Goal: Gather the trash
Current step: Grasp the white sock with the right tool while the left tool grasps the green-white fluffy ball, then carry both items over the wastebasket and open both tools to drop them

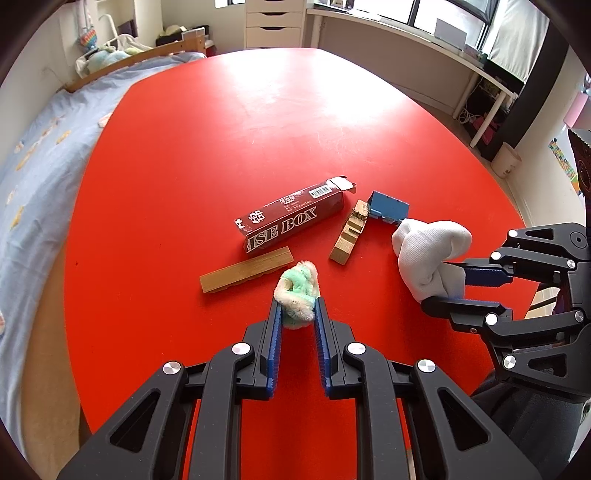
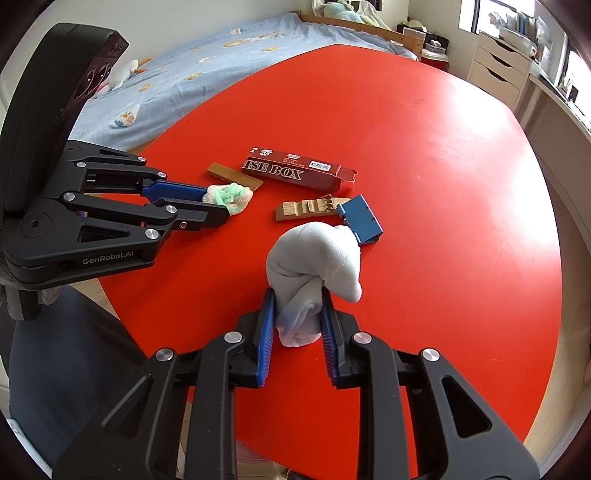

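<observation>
My left gripper is shut on a fluffy green-and-cream wad, held low over the red table; it also shows in the right wrist view. My right gripper is shut on a bunched white sock, which also shows in the left wrist view. On the table lie a dark red carton, a flat wooden strip, a notched wooden piece and a small blue box.
A bed with a blue sheet borders the table's left side. White drawers and a desk under the window stand beyond the far edge. A small bin stands on the floor at right.
</observation>
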